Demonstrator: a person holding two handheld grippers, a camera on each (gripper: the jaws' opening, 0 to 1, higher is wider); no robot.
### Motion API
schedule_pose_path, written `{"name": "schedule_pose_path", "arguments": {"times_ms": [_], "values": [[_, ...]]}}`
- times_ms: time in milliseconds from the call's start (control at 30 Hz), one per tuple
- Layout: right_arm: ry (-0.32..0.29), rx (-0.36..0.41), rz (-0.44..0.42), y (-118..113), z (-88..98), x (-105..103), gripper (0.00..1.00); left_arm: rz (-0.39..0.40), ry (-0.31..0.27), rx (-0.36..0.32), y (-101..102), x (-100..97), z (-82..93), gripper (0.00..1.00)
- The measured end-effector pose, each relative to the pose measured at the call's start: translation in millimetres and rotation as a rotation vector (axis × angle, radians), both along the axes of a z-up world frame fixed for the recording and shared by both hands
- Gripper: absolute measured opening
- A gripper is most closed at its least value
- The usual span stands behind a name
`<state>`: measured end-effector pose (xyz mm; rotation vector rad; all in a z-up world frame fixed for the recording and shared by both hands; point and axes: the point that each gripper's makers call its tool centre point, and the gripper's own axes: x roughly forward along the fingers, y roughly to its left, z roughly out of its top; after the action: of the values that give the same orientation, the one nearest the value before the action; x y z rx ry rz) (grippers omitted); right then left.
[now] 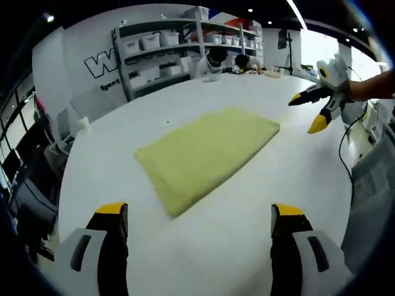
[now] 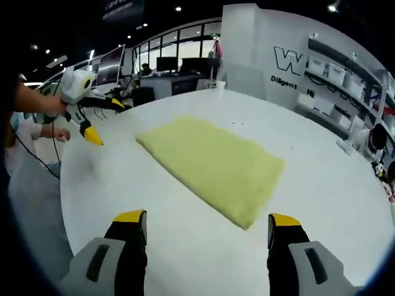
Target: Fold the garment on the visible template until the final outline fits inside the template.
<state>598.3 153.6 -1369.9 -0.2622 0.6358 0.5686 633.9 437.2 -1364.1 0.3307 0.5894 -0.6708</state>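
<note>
A pale yellow garment (image 1: 210, 157) lies folded into a flat rectangle on the white table (image 1: 259, 234). In the left gripper view my left gripper (image 1: 199, 213) is open and empty, hovering short of the garment's near corner. My right gripper (image 1: 307, 113) shows at the upper right, held in a hand above the table past the garment's far corner, jaws apart. In the right gripper view the garment (image 2: 213, 163) lies just ahead of my open right gripper (image 2: 207, 219). My left gripper (image 2: 105, 120) hangs at the upper left, off the garment's edge, with nothing in it.
Shelves with white bins (image 1: 185, 43) line the wall behind the table. Small items (image 1: 213, 68) stand at the table's far edge. A white cup (image 2: 217, 85) stands near the far rim. Desks with monitors (image 2: 166, 65) lie beyond. A cable (image 2: 34, 154) hangs off the table's left side.
</note>
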Motion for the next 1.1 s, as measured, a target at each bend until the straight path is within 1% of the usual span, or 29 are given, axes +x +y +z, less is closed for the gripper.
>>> {"name": "schedule_pose_path", "arguments": {"times_ms": [133, 267, 367, 633, 733, 900, 1000, 1100], "values": [[-0.012, 0.003, -0.014, -1.8, 5.4, -7.2, 0.8, -0.003, -0.015, -0.015, -3.8, -5.1, 4.5, 0.99], [-0.023, 0.013, -0.032, -1.9, 10.8, -14.3, 0.82, 0.005, -0.018, -0.039, -5.5, -11.1, 7.8, 0.99], [-0.034, 0.017, -0.045, -2.0, 14.2, -20.7, 0.83, 0.006, -0.023, -0.051, -6.0, -18.7, 9.7, 0.99], [-0.065, 0.032, -0.073, -3.9, 21.9, -38.3, 0.83, 0.017, -0.04, -0.081, -6.9, -33.2, 14.7, 0.99], [-0.065, 0.033, -0.079, -4.1, 21.7, -44.4, 0.82, 0.033, -0.051, -0.091, -3.9, -37.4, 19.7, 0.99], [-0.083, 0.057, -0.091, -4.6, 27.6, -52.8, 0.82, 0.062, -0.074, -0.111, -0.2, -45.7, 30.3, 0.99], [-0.117, 0.078, -0.094, -3.3, 36.1, -56.8, 0.82, 0.09, -0.092, -0.122, 3.0, -52.0, 35.9, 0.99], [-0.139, 0.09, -0.096, -2.1, 42.1, -61.7, 0.82, 0.12, -0.103, -0.13, 5.3, -63.4, 40.2, 0.99]]}}
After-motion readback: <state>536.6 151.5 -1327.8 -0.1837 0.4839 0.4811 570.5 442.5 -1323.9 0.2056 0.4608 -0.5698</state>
